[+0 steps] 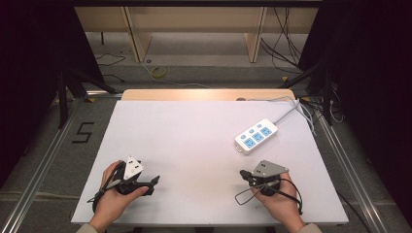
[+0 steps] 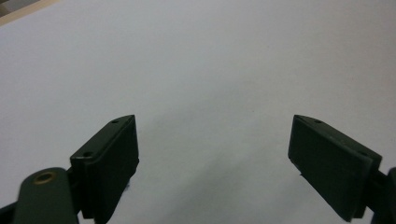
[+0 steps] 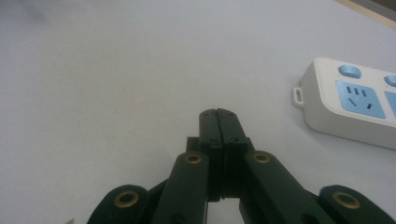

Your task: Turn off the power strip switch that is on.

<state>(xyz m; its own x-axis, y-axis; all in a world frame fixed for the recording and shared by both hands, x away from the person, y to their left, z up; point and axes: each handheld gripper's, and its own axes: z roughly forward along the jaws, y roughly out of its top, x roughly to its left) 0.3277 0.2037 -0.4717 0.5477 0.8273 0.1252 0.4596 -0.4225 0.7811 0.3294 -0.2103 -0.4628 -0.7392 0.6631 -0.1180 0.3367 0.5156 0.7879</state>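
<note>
- The power strip [image 1: 256,136] lies flat on the white surface [image 1: 194,145], on the far right side. Its blue sockets face up, so a plug could go in from above.
- Its grey cord [image 1: 286,112] runs off the back edge of the surface, so it stays out of the way of the hands.
- The right gripper [image 1: 244,174] rests low on the surface, near the power strip but not touching it. Its jaws are pressed tight together with nothing between them. In the right gripper view the strip [image 3: 355,107] sits just ahead and to the side, so I think this hand is the one that goes for it.
- The left gripper [image 1: 154,181] rests well apart from the strip, on the near left. Its jaws stand wide apart and hold nothing. Bare white surface lies in front of them [image 2: 210,70].
- Both hands sit low and close to the person, like a ready spot before work begins.
</note>
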